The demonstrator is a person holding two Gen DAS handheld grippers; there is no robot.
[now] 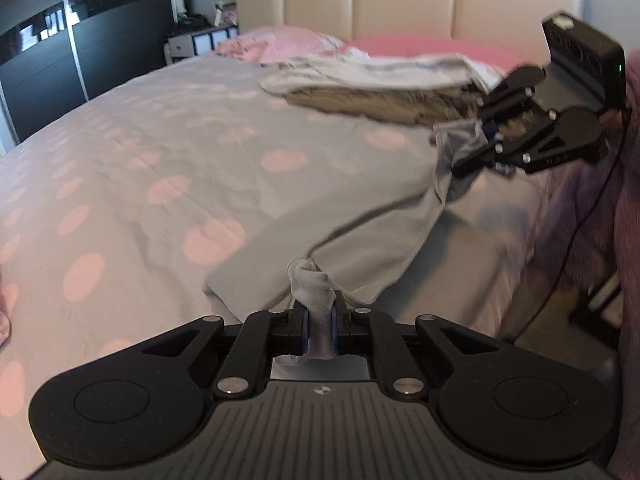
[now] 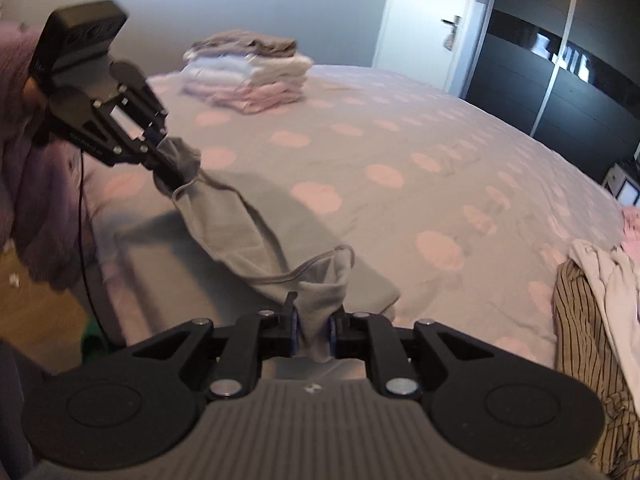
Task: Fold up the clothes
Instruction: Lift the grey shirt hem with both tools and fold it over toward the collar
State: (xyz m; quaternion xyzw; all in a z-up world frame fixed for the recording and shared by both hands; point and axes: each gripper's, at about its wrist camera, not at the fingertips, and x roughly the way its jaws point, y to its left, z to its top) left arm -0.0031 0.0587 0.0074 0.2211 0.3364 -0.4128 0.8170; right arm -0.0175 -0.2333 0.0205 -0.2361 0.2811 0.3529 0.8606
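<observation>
A light grey garment (image 1: 360,248) hangs stretched between both grippers just above the bed's near edge, with its lower part resting on the cover. At the bottom of the left wrist view, my left gripper (image 1: 319,320) is shut on a bunched corner of it. My right gripper (image 1: 476,148) grips the other corner at the upper right. In the right wrist view the garment (image 2: 240,232) runs from my right gripper (image 2: 314,320), where cloth fills the space between the pads, up to my left gripper (image 2: 160,152).
The bed has a grey cover (image 1: 140,160) with pink spots. A stack of folded clothes (image 2: 248,76) sits at one corner. A pile of unfolded clothes (image 1: 380,84), a striped one (image 2: 580,320) among them, lies near pink pillows (image 1: 288,46). A dark wardrobe (image 2: 560,80) stands beyond the bed.
</observation>
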